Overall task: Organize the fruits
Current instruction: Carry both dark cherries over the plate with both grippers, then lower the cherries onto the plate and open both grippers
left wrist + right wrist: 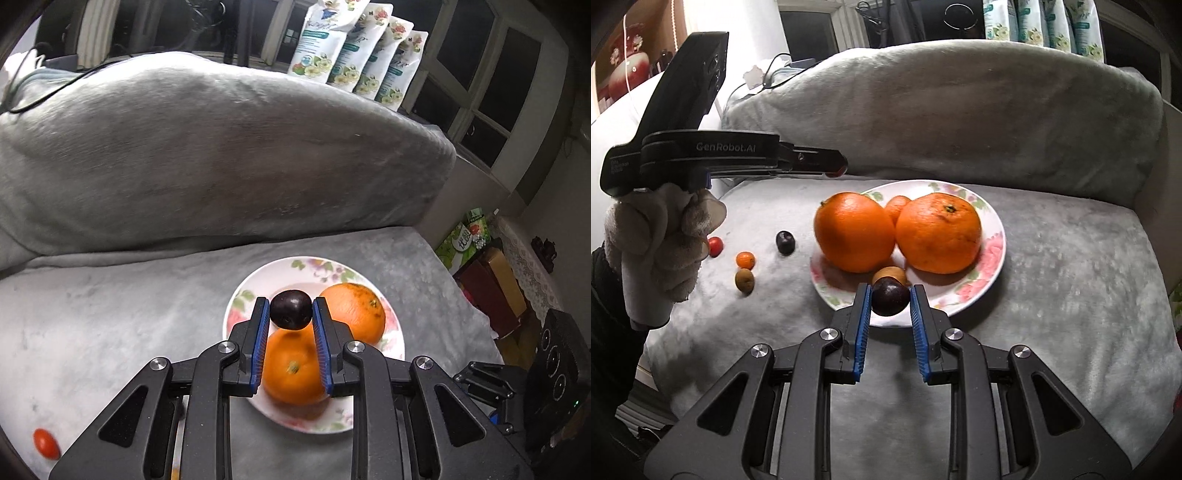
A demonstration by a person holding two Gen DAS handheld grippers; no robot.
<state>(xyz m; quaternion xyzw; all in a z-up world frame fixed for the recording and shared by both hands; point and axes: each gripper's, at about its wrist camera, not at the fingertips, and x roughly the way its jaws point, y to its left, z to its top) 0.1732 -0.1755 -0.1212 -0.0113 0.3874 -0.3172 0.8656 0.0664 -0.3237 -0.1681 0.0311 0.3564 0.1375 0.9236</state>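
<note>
My left gripper (290, 308) pinches a dark plum (290, 309) above the plate (392, 338). My right gripper (889, 297) pinches another plum (890, 297) over the plate's near rim. Two big oranges (854, 232) fill the plate. Small fruits (745, 260) lie left on the grey blanket (1071, 295).

The small orange fruit (897, 207) is mostly hidden between the two big oranges (854, 231).

Dim indoor light, soft shadows, sharp centre — heavy fisheye bending, dark corners
</note>
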